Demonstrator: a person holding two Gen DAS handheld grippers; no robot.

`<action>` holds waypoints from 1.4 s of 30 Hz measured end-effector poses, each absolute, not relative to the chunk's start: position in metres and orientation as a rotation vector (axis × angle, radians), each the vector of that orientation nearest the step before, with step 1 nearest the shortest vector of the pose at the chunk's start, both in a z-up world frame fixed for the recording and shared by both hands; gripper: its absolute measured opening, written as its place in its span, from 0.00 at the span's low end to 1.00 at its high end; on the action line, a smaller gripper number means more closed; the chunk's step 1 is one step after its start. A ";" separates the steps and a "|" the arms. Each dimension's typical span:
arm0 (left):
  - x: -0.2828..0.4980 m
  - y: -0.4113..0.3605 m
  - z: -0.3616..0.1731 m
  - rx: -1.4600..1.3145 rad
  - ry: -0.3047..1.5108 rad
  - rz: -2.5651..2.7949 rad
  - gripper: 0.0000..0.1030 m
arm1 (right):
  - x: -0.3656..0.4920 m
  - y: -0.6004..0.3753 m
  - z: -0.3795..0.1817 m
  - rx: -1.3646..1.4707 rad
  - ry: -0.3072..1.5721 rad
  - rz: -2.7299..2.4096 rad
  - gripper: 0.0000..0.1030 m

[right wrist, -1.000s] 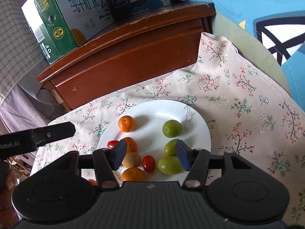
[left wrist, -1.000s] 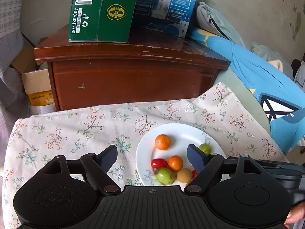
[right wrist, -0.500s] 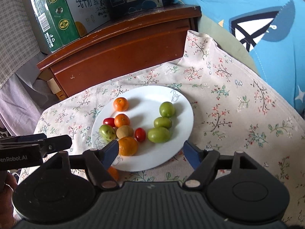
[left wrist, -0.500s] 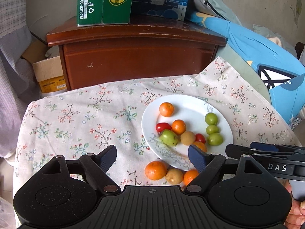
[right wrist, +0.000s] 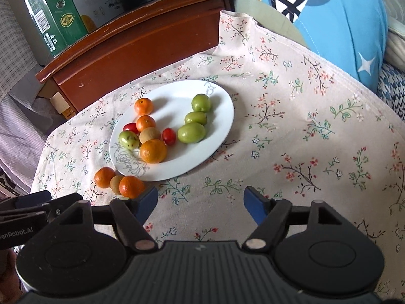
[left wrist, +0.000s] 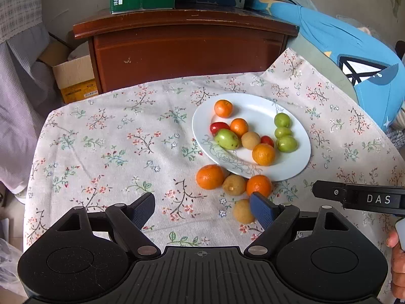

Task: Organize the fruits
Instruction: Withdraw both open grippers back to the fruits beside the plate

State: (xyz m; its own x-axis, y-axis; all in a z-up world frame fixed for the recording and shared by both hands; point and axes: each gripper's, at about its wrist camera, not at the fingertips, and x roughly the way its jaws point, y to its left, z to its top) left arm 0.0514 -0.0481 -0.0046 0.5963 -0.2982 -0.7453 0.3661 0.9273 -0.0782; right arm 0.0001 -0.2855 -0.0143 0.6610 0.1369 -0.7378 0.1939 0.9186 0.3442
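white china first: the plate (left wrist: pixel 298 162) sits toward the far right part of the floral tablecloth (left wrist: pixel 106 152), carrying oranges, green fruits, cherry tomatoes and a brown fruit. off its near rim, on the cloth, i see two oranges (left wrist: pixel 210 176) flanking a brown fruit (left wrist: pixel 234 184), and one more brown fruit (left wrist: pixel 243 211) nearer me, just beside my left gripper (left wrist: pixel 202 209)'s right pad (touching or not, i cannot tell). that gripper's jaws are spread with only cloth between them. my right gripper (right wrist: pixel 200 202) has just been opening its jaws; they stand apart over bare cloth, nothing between, with the loose orange (right wrist: pixel 131 186) by its left pad and the plate ahead-left.
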 end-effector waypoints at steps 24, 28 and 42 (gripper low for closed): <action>0.039 -0.042 -0.036 0.141 0.875 -0.378 0.81 | 0.032 -0.245 -0.040 0.500 0.841 0.184 0.43; 0.037 -0.045 -0.037 0.160 0.858 -0.392 0.81 | 0.039 -0.243 -0.042 0.510 0.840 0.183 0.41; 0.038 -0.064 -0.039 0.085 0.822 -0.500 0.78 | 0.032 -0.258 -0.031 0.569 0.832 0.120 0.30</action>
State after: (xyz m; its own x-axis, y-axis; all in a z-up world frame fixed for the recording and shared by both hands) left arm 0.0377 -0.0642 -0.0391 0.5724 -0.3934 -0.7194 0.4580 0.8812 -0.1173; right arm 0.0322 -0.2578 -0.0313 0.6760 0.3180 -0.6648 0.1163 0.8448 0.5224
